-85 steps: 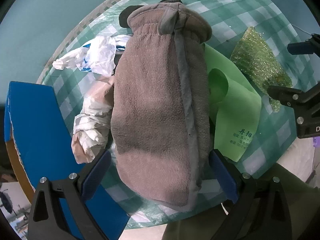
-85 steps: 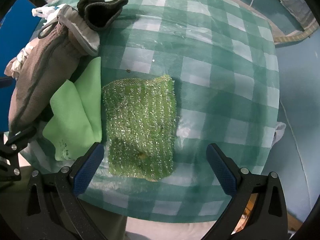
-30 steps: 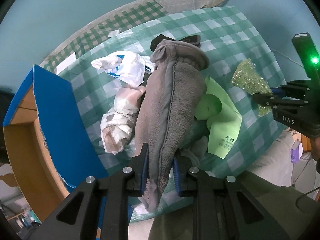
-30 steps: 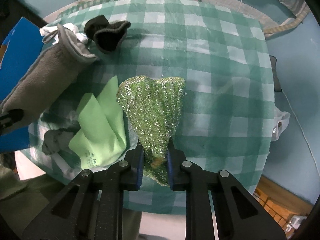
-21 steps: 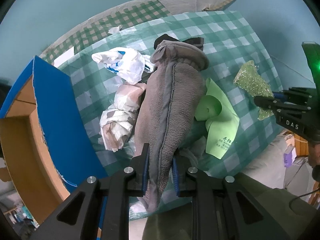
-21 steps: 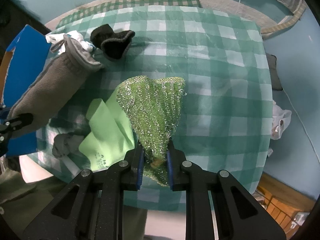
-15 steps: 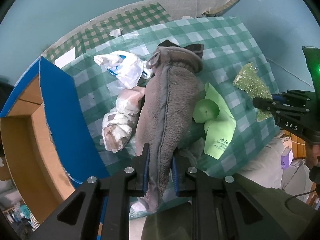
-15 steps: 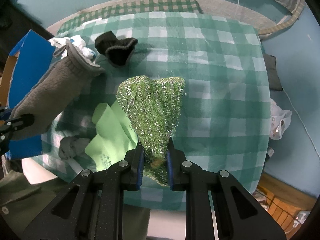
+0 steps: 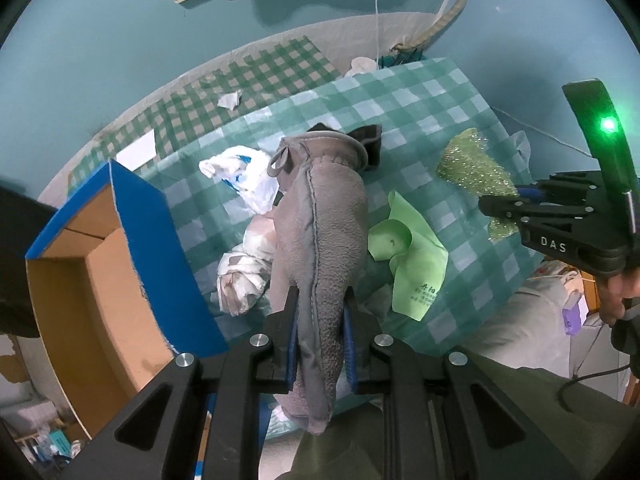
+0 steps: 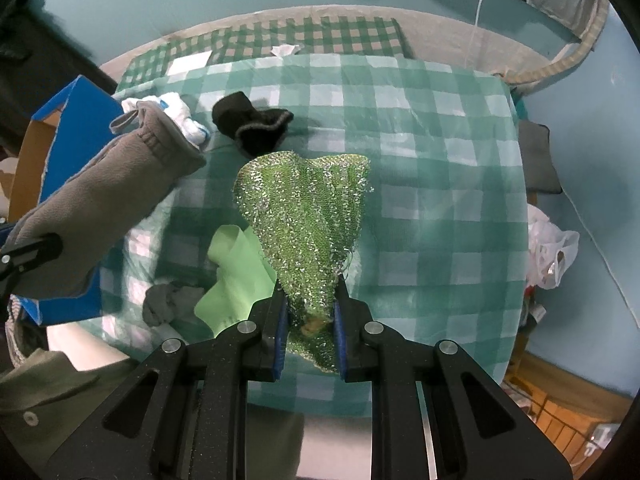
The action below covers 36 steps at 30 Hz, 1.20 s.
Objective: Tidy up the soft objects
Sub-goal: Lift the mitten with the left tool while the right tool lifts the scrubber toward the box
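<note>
My left gripper (image 9: 319, 312) is shut on a grey fleece mitten (image 9: 324, 216) and holds it lifted above the green checked table (image 9: 432, 100). The mitten also shows at the left of the right wrist view (image 10: 100, 208). My right gripper (image 10: 309, 312) is shut on a sparkly green scouring cloth (image 10: 308, 216), raised over the table; it also shows in the left wrist view (image 9: 472, 168). A light green cloth (image 9: 416, 264), a black sock (image 10: 252, 128), a white plastic bag (image 9: 248, 176) and crumpled white wrapping (image 9: 244, 272) lie on the table.
An open cardboard box with blue outer walls (image 9: 152, 248) stands at the table's left edge. A small grey rag (image 10: 168, 300) lies near the front edge. A white bag (image 10: 552, 248) hangs off the right side. A checked mat (image 10: 280, 36) lies behind the table.
Both grippers closed on their items, the mitten and the scouring cloth, and lifted them up and back from the table. The box has come further into view on the left.
</note>
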Tool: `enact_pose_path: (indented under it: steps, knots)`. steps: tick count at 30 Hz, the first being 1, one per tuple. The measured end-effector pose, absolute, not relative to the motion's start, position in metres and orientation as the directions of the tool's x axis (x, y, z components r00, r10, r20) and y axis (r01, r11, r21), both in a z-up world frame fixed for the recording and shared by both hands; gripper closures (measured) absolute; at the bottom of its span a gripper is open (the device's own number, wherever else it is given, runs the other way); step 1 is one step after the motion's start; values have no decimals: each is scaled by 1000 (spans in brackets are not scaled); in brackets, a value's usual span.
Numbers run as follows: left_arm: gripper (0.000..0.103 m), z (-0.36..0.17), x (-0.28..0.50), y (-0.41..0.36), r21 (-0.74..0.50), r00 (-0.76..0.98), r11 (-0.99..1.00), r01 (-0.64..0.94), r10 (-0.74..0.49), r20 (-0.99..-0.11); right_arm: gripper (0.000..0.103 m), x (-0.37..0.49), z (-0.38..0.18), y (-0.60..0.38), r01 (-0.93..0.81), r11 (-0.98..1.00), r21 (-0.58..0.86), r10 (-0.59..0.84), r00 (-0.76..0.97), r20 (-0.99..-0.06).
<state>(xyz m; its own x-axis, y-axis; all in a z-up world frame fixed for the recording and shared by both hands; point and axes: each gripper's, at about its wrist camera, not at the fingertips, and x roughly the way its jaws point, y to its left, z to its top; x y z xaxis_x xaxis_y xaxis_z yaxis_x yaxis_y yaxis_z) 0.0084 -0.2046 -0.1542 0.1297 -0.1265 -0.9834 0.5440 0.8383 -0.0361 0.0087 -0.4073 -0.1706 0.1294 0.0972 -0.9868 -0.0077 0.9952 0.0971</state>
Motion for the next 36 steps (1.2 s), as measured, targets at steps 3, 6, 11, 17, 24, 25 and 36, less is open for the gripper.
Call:
enact_pose_path:
  steps: [3,6,11,17,24,25,36]
  knots:
    - [85,-147,8,-203,-34,141,838,544,-131,-981,85,11,-165,-404,-11,995,96,96,137,-986]
    - [85,-143,7,-201,-23,153,840,542,-126,-980,85,13,-160,-400,-13,996,84,85,137,-987]
    - [85,-133,9,-194,-17,173,847,531,-128,-977,85,17,-146,-393,-22,997,77,80,153,-985]
    - [85,-125,12,-185,-7,194,860,511,-123,-973,85,20,-125,-385,-32,997,66,71,178,-981]
    - [85,-116,17,-175,-2,217,872,489,-124,-968,85,22,-100,-371,-50,997,58,68,204,-977]
    - [85,-115,17,-174,-1,220,873,487,-124,-968,85,22,-97,-369,-53,997,57,67,206,-976]
    - [85,-100,23,-158,5,249,891,454,-122,-961,85,28,-67,-348,-89,994,56,77,243,-967]
